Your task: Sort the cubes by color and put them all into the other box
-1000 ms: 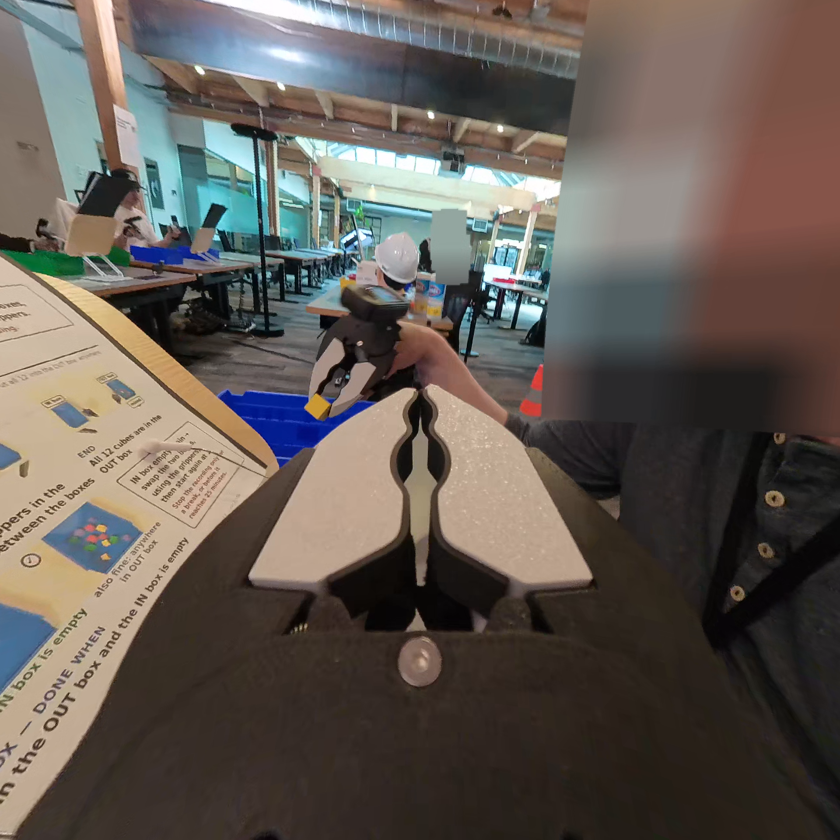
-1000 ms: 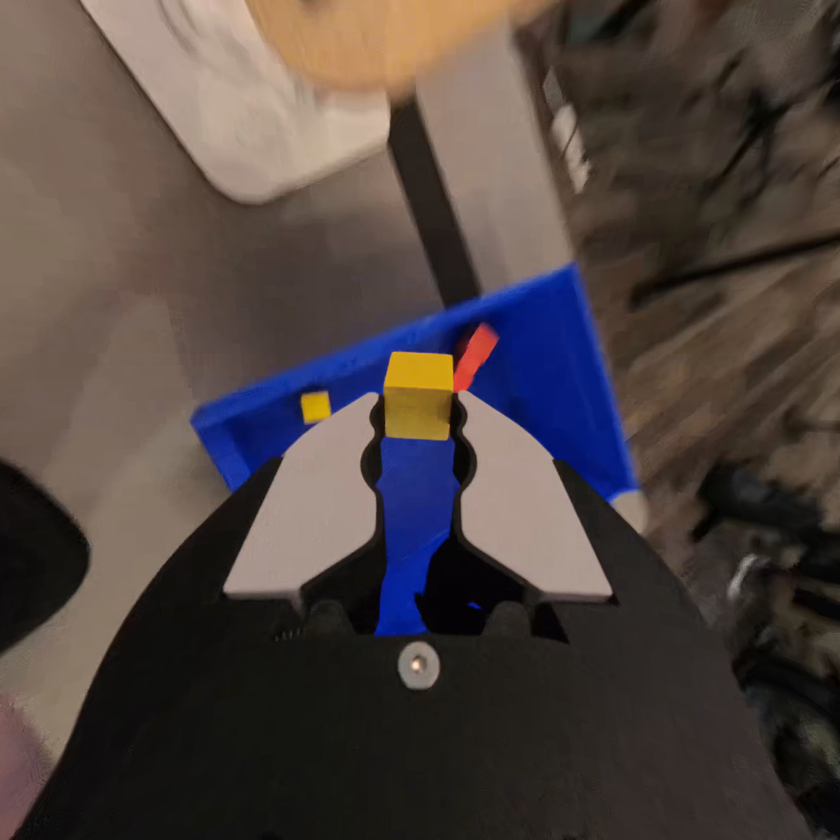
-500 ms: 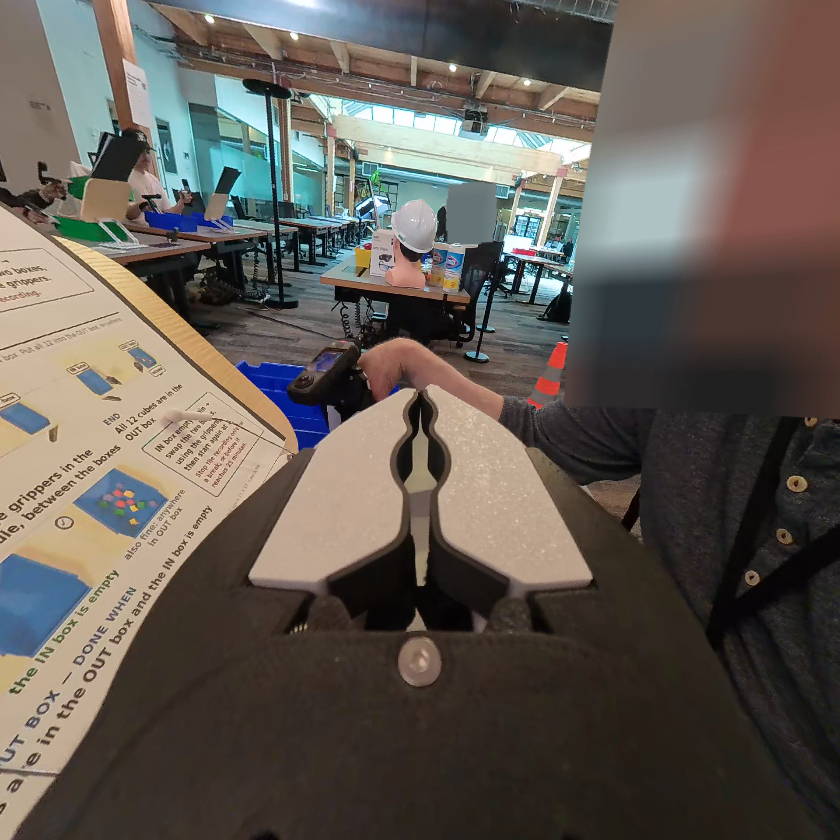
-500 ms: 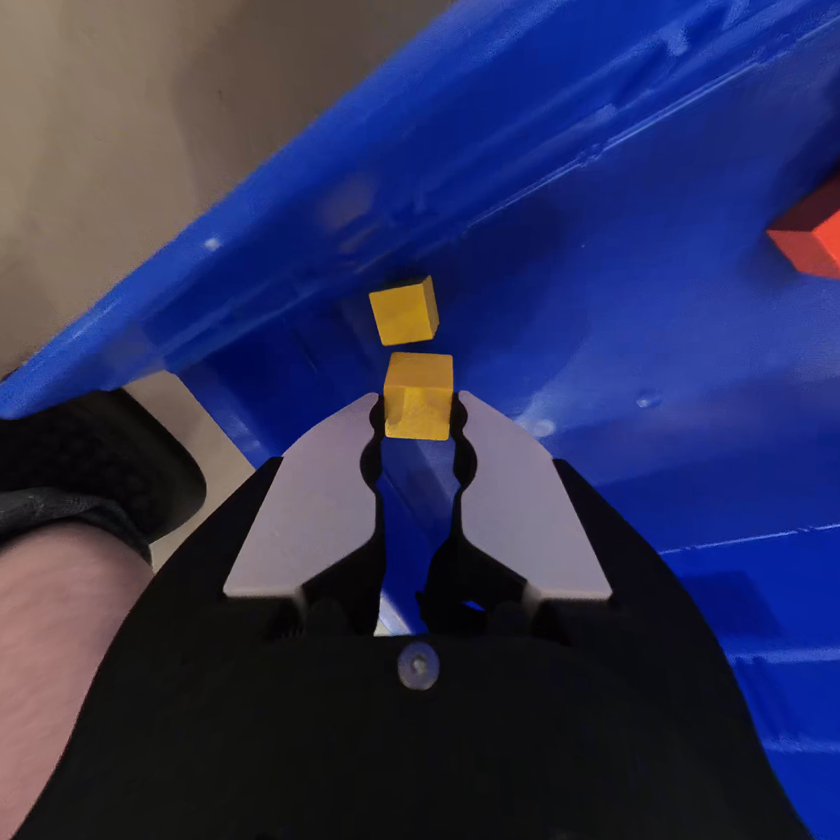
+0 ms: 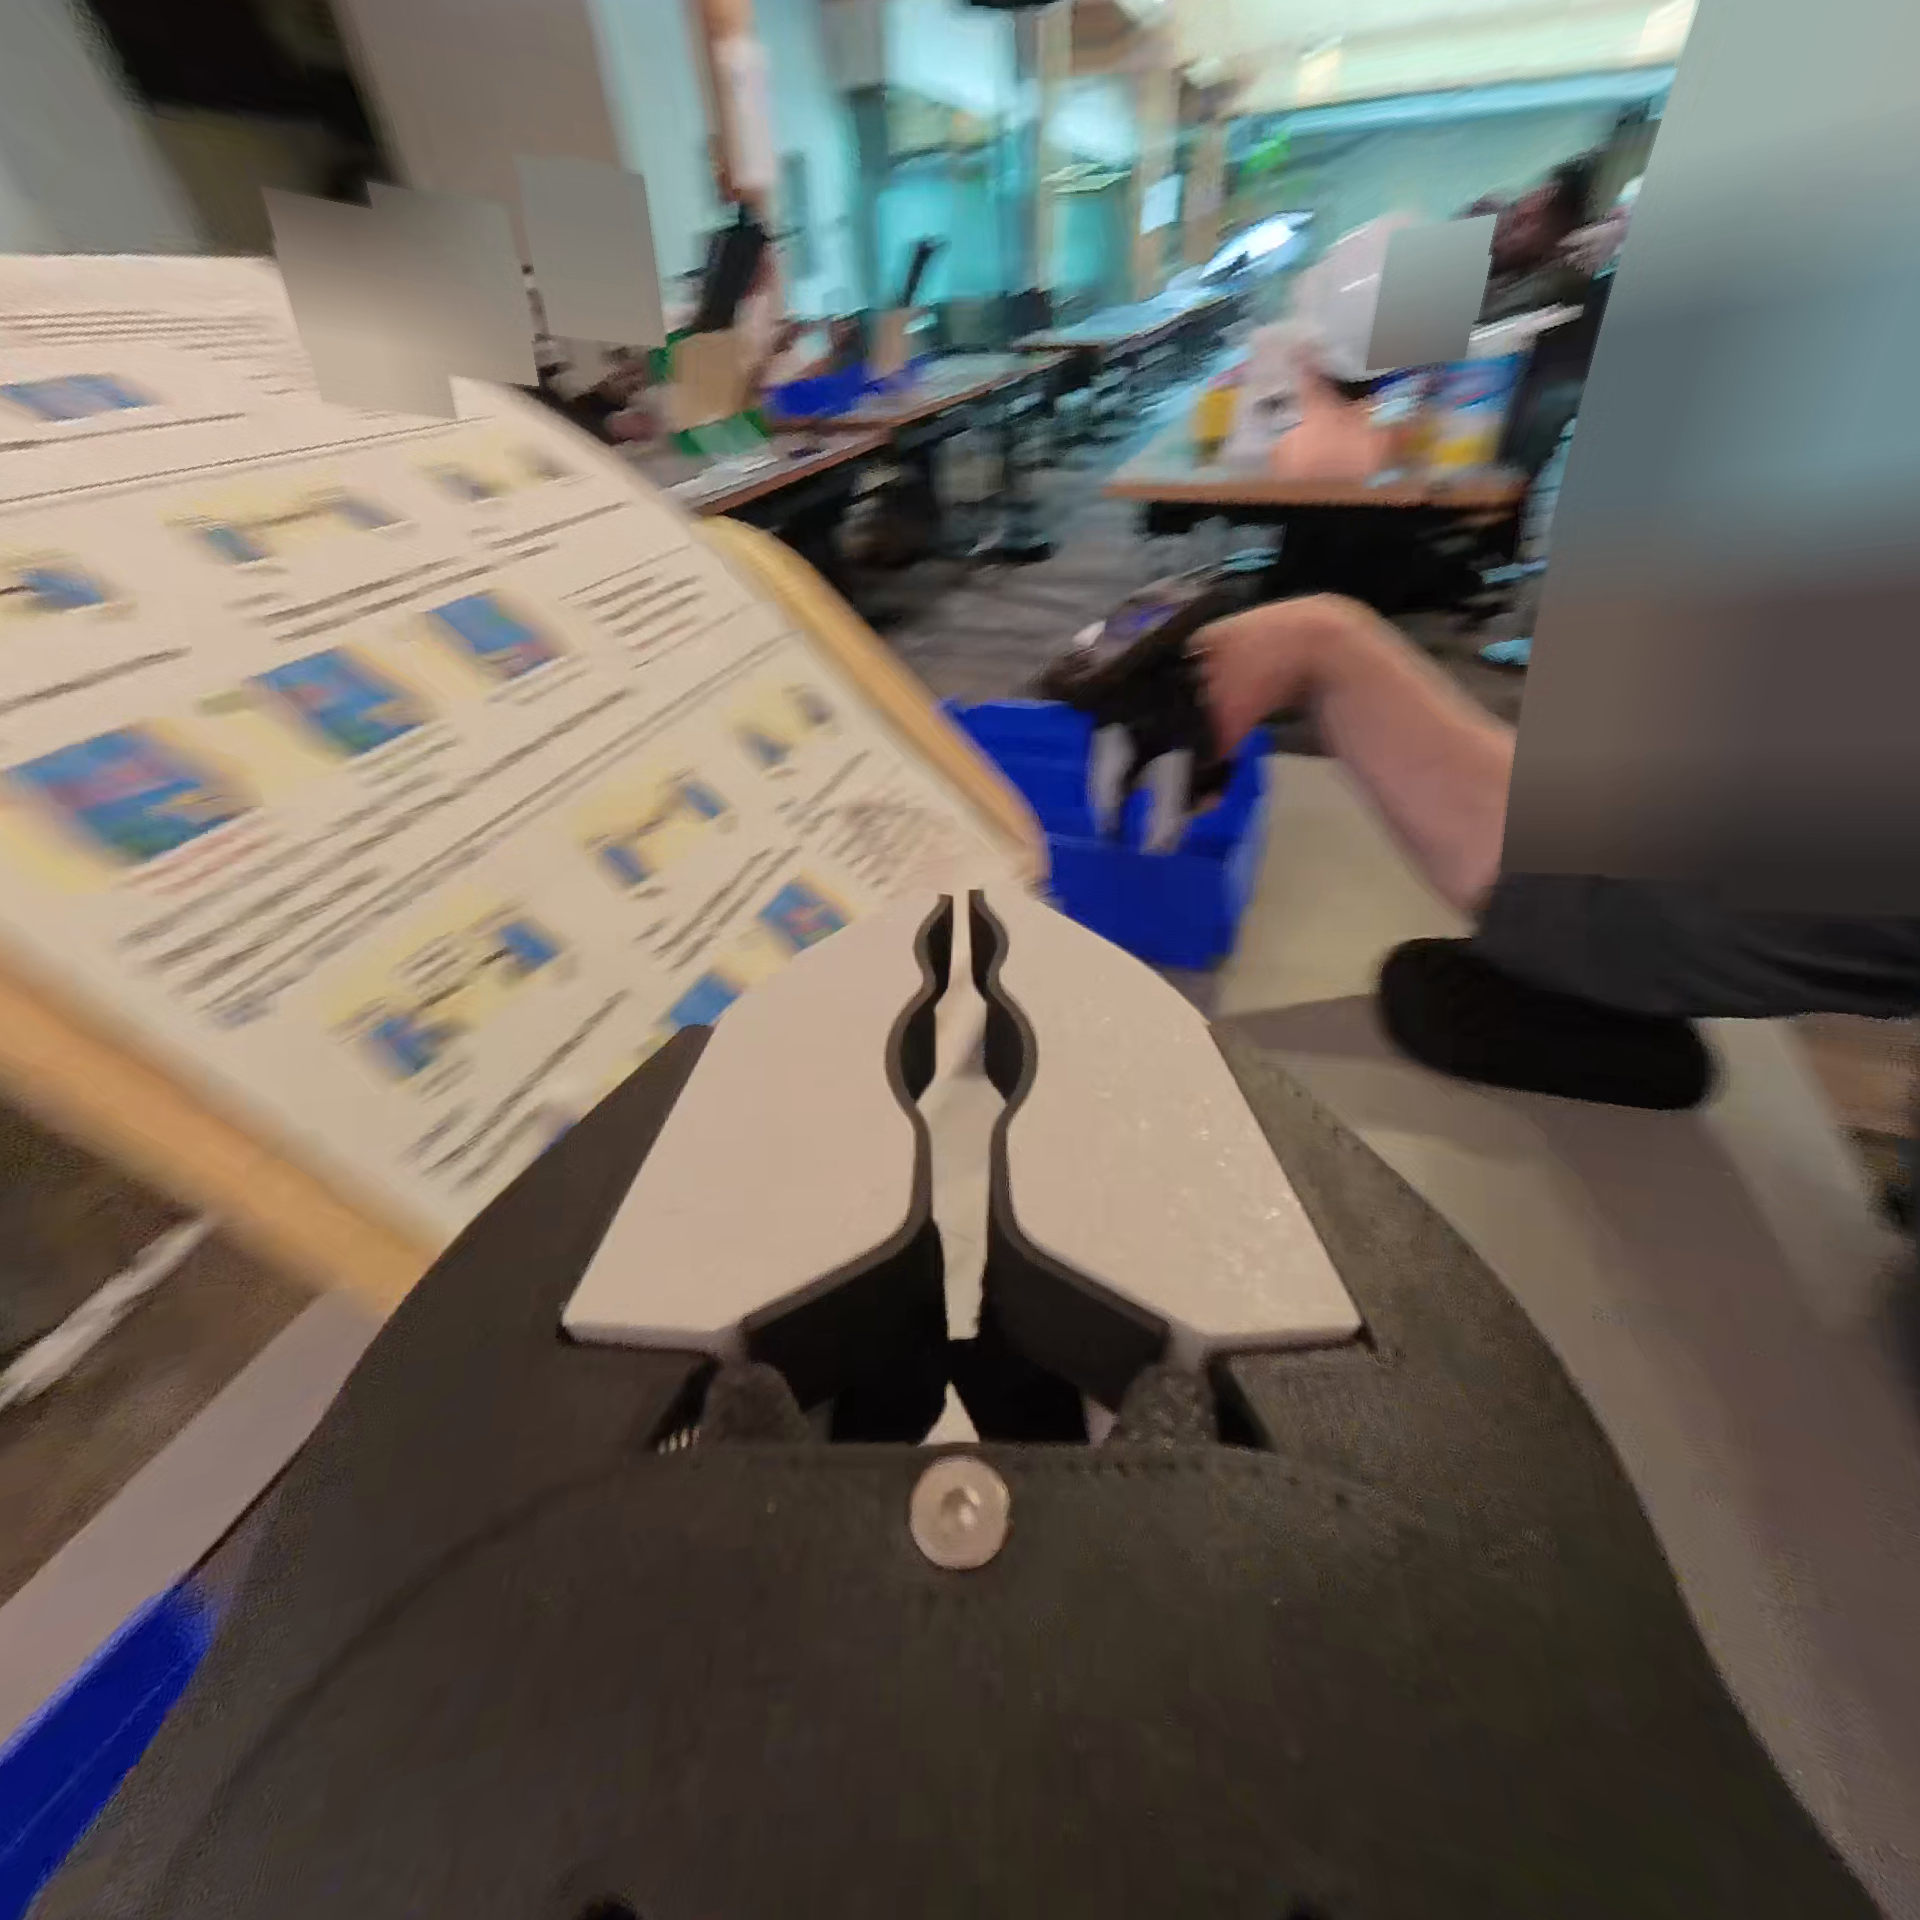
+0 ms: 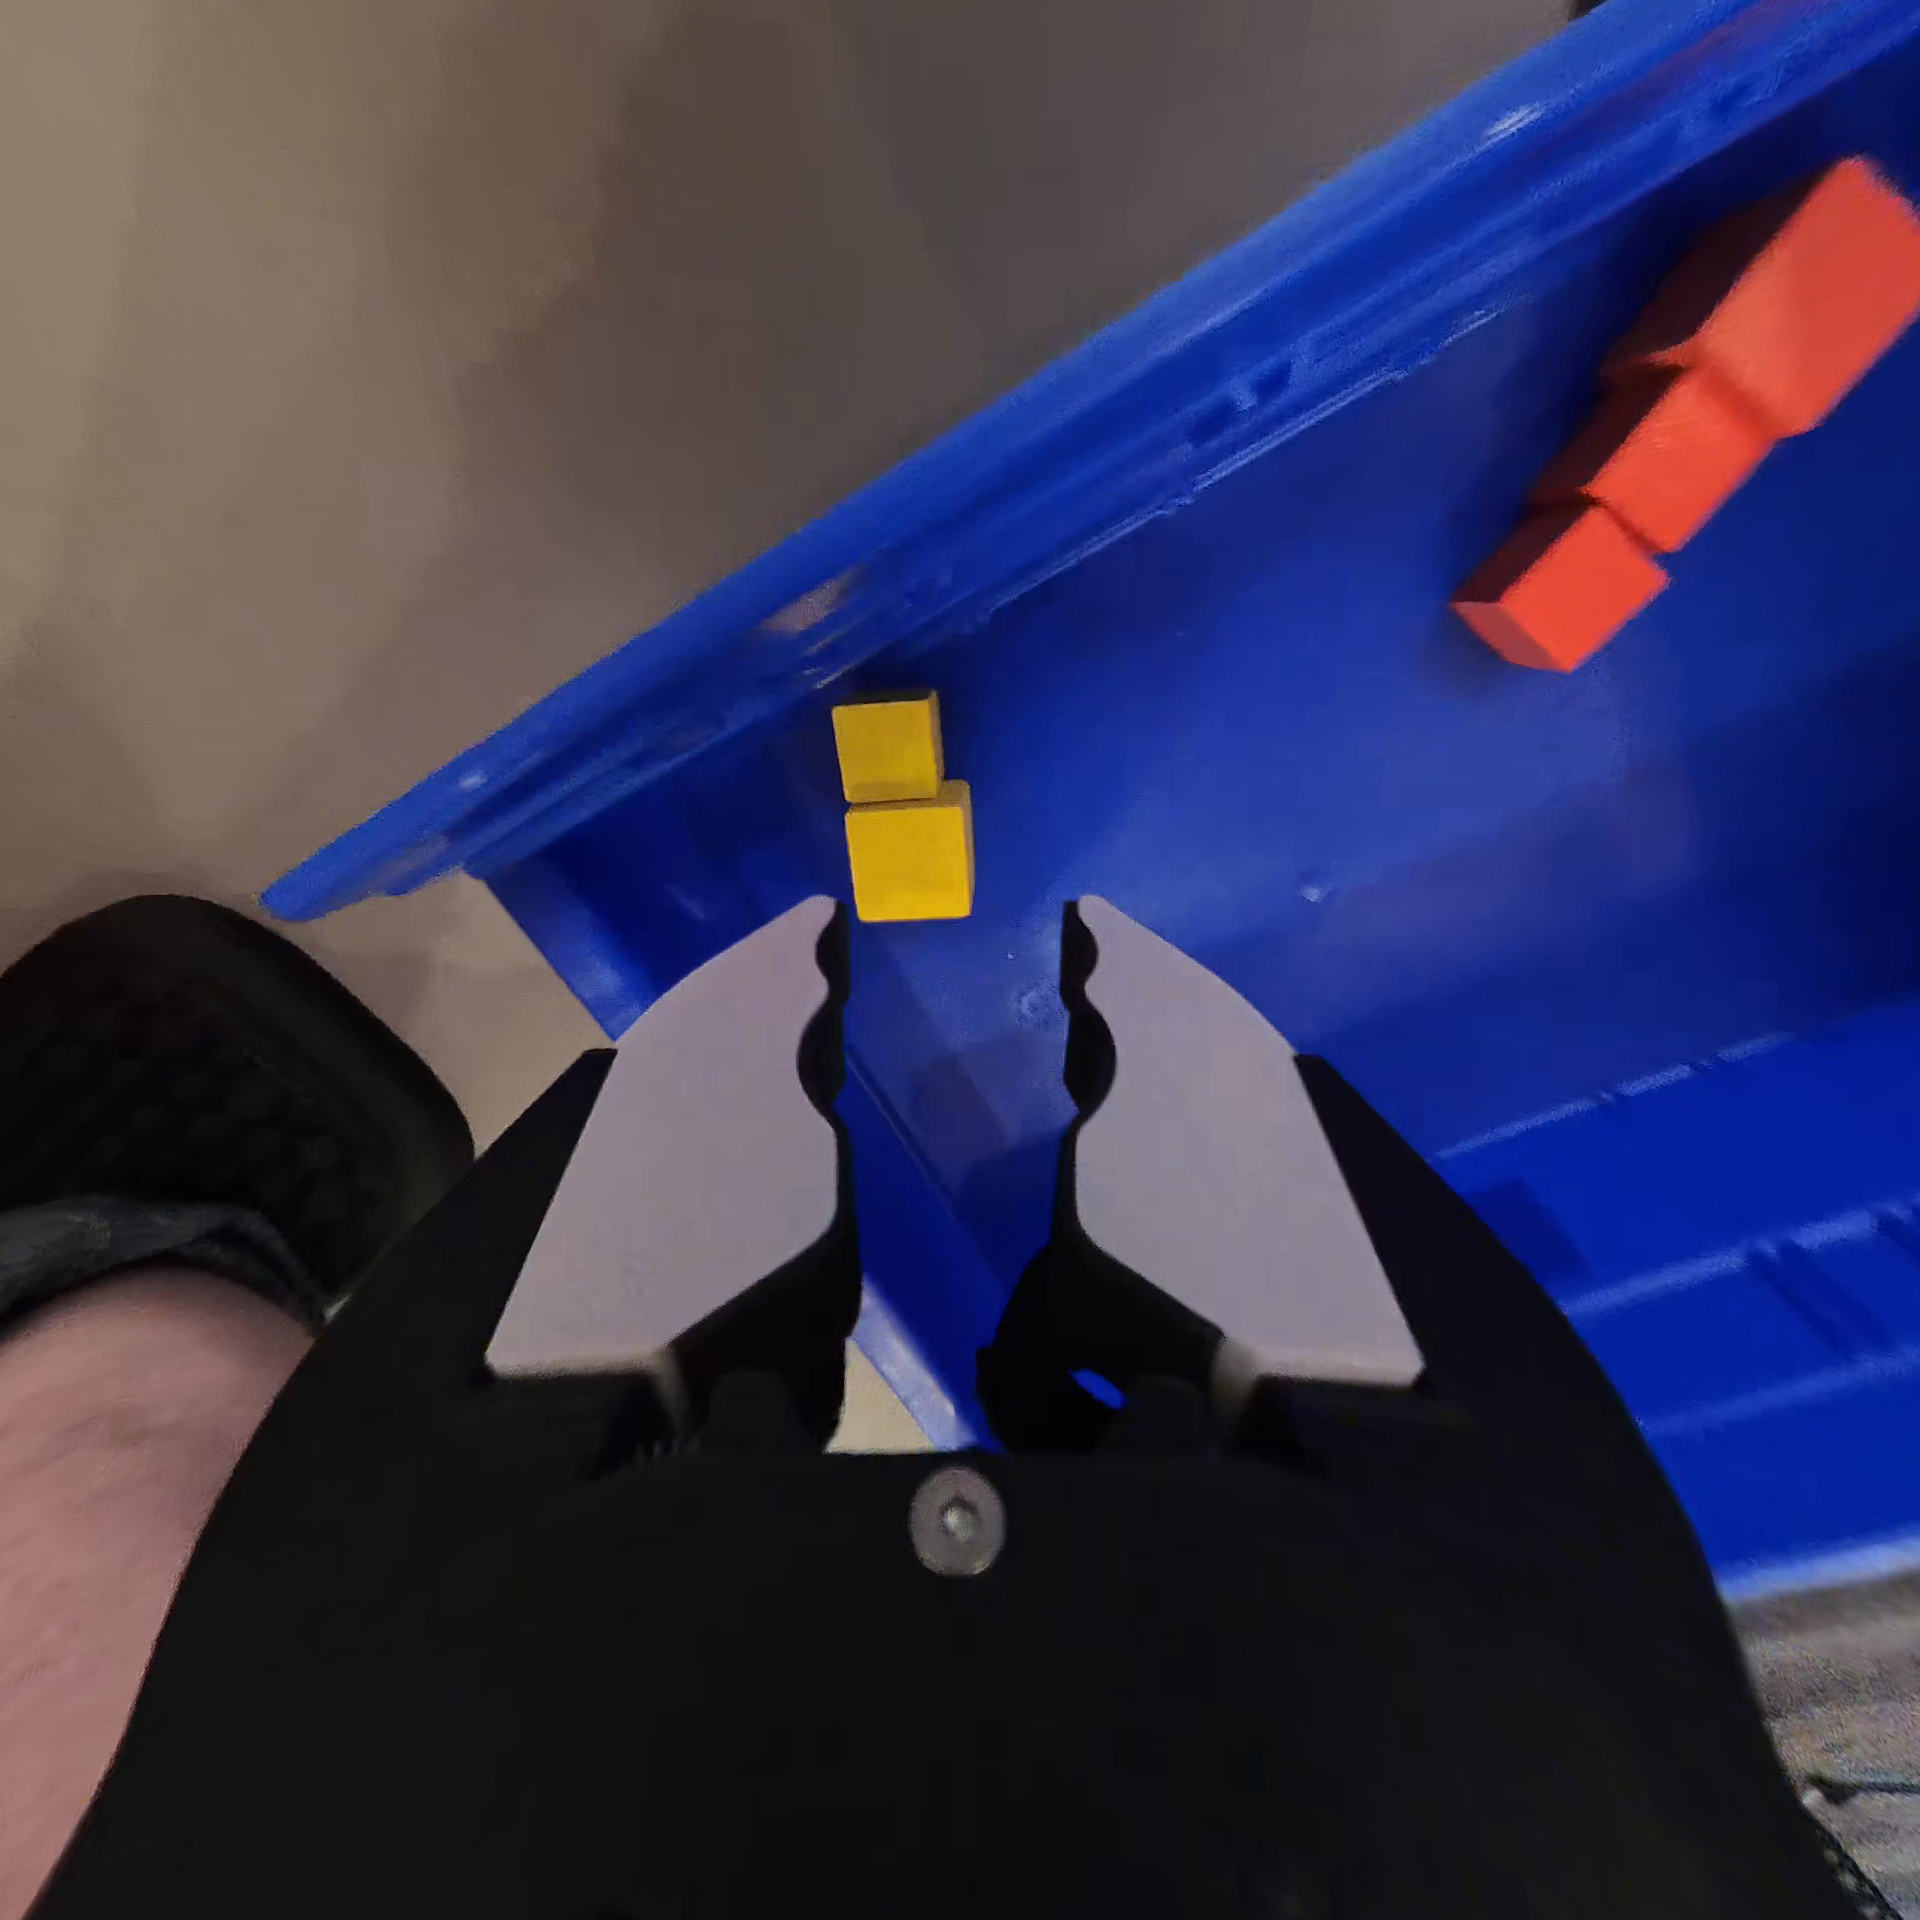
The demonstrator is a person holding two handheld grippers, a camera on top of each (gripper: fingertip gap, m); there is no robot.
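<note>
In the right wrist view my right gripper [image 6: 956,914] is open over the floor of a blue box [image 6: 1351,790]. A yellow cube [image 6: 910,854] lies on the box floor just past the fingertips, clear of both pads. It touches a second yellow cube [image 6: 886,744] by the box wall. Three red cubes [image 6: 1683,447] lie in a row at the upper right. In the left wrist view my left gripper [image 5: 961,906] is shut with nothing between the pads. It also shows the right gripper [image 5: 1143,800] reaching into the blue box [image 5: 1153,883].
A wooden board with a printed instruction sheet [image 5: 395,727] stands left of the left gripper. A blue edge [image 5: 83,1725] shows at the bottom left. A person's arm [image 5: 1382,727] and black shoe [image 5: 1538,1029] are on the right. Tables stand in the background.
My right gripper lowered the yellow cube into the blue box beside the other yellow cube, then opened and let it go. The left gripper swung downward and stayed shut.
</note>
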